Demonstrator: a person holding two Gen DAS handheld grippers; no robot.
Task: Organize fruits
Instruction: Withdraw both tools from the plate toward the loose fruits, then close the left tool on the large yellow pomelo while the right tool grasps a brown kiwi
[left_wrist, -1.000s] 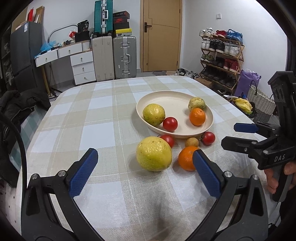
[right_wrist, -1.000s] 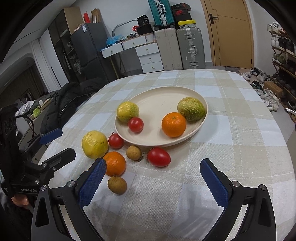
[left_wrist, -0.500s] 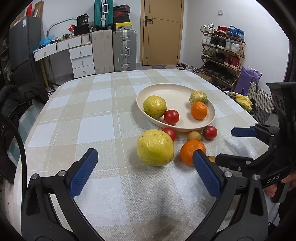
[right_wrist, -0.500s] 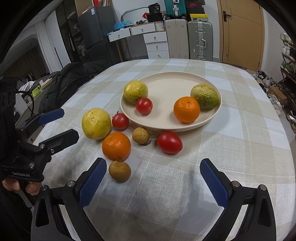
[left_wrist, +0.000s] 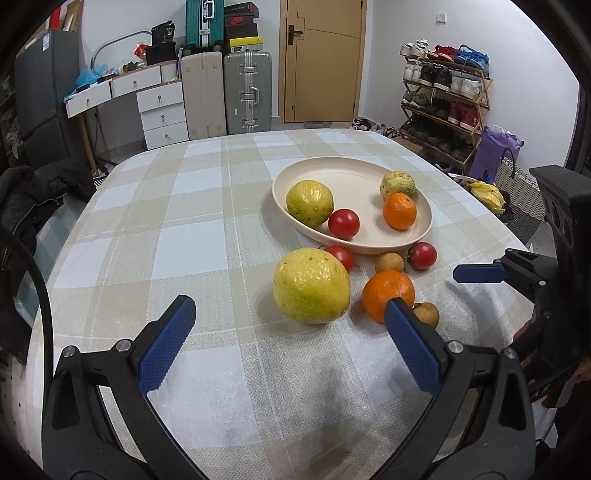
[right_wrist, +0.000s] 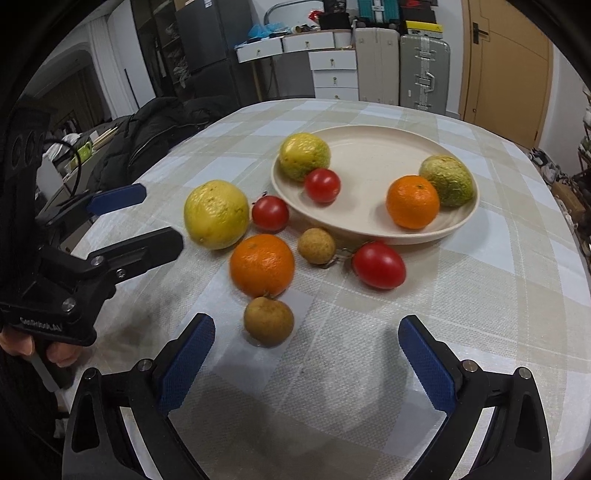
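Note:
A cream plate holds a yellow-green fruit, a tomato, an orange and a wrinkled green fruit. In front of it on the checked cloth lie a big yellow fruit, an orange, two tomatoes and two small brown fruits. My left gripper is open, just short of the big yellow fruit. My right gripper is open, close to the nearer brown fruit, which sits left of centre between its fingers. Neither gripper holds anything.
The table is round-edged with bare cloth to the left. A dark jacket lies on a chair by the left edge. Suitcases, white drawers, a door and a shoe rack stand behind. A person's hand grips the left handle.
Both grippers have come nearer to the loose fruits and stayed open. The right gripper has dropped lower, bringing the small brown fruit close between its fingers. No fruit has moved.

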